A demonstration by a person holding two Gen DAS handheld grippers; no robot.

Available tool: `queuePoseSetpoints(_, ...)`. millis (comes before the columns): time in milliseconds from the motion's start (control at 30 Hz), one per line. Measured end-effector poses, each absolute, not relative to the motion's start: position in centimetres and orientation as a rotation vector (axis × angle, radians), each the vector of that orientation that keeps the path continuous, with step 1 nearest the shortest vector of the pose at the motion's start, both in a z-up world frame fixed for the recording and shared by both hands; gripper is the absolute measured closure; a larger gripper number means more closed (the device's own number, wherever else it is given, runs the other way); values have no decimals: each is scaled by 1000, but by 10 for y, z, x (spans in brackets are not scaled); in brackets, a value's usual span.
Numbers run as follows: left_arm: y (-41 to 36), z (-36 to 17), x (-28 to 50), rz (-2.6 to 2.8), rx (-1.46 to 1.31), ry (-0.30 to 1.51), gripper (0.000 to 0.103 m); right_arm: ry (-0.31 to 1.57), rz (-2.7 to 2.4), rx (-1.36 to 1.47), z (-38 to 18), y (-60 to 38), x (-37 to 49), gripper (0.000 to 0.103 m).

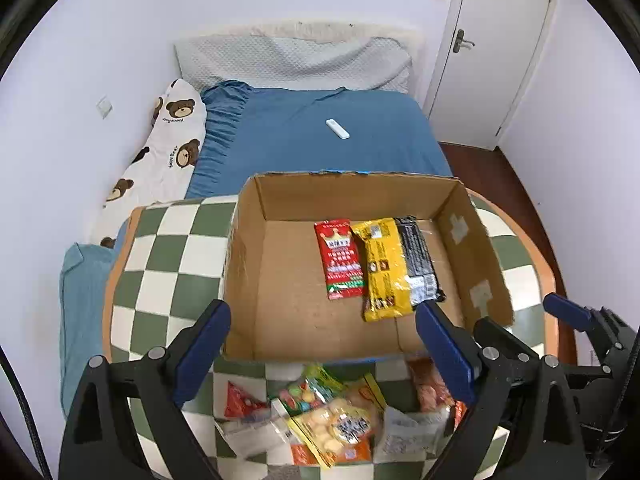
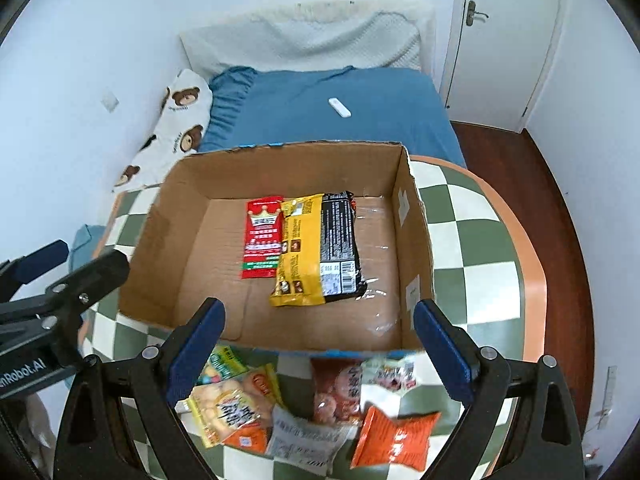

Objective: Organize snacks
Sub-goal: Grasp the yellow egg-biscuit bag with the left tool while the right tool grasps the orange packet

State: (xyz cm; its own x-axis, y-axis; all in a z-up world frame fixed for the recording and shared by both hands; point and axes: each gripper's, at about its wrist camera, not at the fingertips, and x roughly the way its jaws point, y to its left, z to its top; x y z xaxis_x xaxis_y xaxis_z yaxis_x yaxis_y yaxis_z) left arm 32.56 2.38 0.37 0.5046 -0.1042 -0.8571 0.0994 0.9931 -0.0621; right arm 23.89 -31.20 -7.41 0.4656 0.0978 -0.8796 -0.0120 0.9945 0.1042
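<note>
Both my left tongs [image 1: 322, 354] and right tongs [image 2: 318, 350] hang spread and empty; two packets lie in the box [image 2: 224, 176]. Next: pinch a snack from the pile [image 2: 304, 412] before it.

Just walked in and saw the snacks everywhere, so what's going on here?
A person is sorting snacks with two handheld grippers. Both the left gripper and the right gripper are open and empty, above the loose pile of snack packets on the green-and-white checkered table. The open brown cardboard box already holds a red packet and a yellow-and-black packet, side by side.
</note>
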Motion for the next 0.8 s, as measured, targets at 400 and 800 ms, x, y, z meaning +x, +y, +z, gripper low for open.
queuePoseSetpoints(400, 33, -78, 274, -81, -2, 1233, 8, 1209, 56, 270, -140, -245, 206, 6)
queuePoseSetpoints(800, -78, -200, 264, -397, 758, 1320, 8, 1376, -76, 464, -237, -296, 147, 6)
